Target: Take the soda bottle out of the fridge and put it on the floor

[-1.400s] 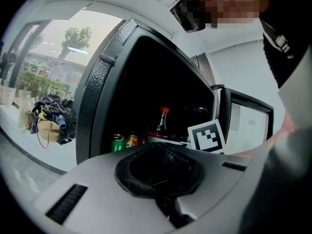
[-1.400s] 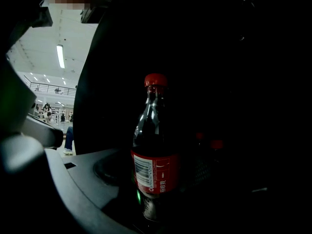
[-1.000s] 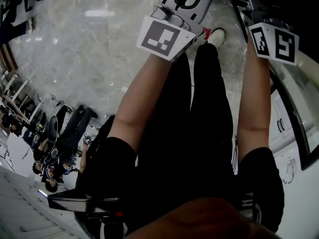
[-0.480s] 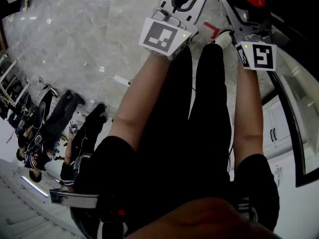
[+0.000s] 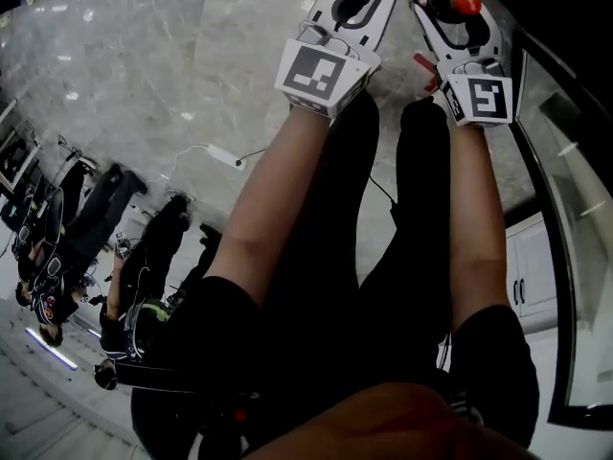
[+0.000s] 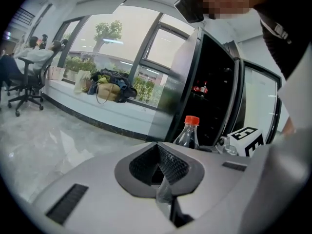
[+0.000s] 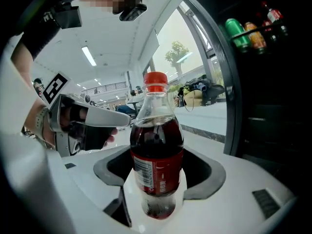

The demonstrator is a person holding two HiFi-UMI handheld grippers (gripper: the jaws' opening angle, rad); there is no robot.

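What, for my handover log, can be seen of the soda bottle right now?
The soda bottle is clear plastic with a red cap, a red label and dark cola up to its shoulder. It stands upright, clamped low on its body between the jaws of the right claw, off the floor beside the open fridge. Nothing else touches it.

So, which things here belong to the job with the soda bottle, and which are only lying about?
Part of the job:
- soda bottle, clamped in the right gripper
- fridge
- marble floor

Lying about:
- left gripper, shut and empty
- drink cans in the fridge
- bags on the window ledge
- office chair
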